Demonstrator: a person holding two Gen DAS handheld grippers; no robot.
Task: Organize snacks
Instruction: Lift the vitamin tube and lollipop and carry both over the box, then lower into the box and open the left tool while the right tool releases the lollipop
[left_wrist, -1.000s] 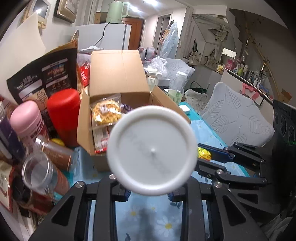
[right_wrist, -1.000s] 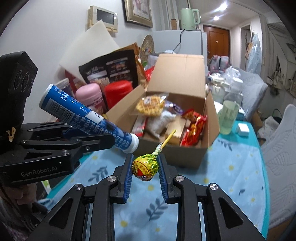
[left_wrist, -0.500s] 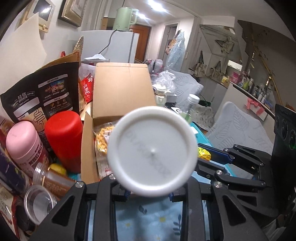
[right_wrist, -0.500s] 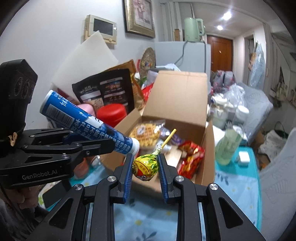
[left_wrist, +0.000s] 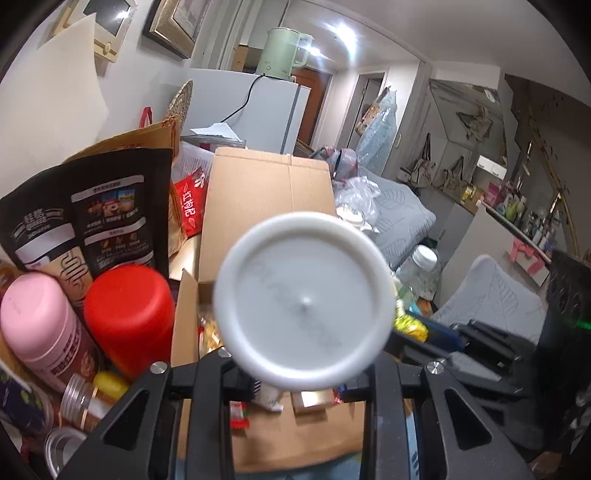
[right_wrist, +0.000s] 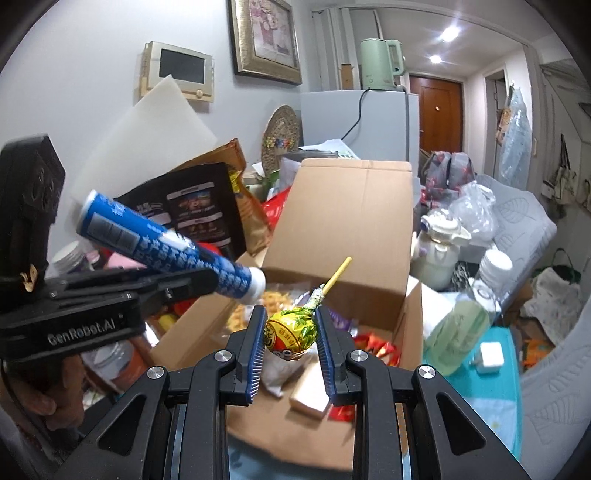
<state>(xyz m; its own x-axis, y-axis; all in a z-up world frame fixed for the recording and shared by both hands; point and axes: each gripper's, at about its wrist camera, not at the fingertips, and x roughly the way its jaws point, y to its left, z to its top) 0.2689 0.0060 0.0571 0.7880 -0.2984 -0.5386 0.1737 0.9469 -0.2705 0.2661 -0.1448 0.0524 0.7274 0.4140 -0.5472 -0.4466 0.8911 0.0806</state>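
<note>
Over the open cardboard box (right_wrist: 343, 229), I hold both grippers clamped on snacks.
Nearest, my right gripper (right_wrist: 290, 332) pinches a yellow-wrapped lollipop (right_wrist: 291, 330) by its head, stick tilted up-right, above packets in the box. My left gripper (left_wrist: 303, 384) grips a blue tube (right_wrist: 166, 247), its white cap (left_wrist: 303, 301) facing the left wrist camera and filling that view. Beyond, left of the box, a red canister (left_wrist: 129, 314), a pink canister (left_wrist: 40, 325) and a black pouch (left_wrist: 85, 218); farthest, a white fridge (right_wrist: 369, 122) with a green kettle (right_wrist: 380, 62) on top.
</note>
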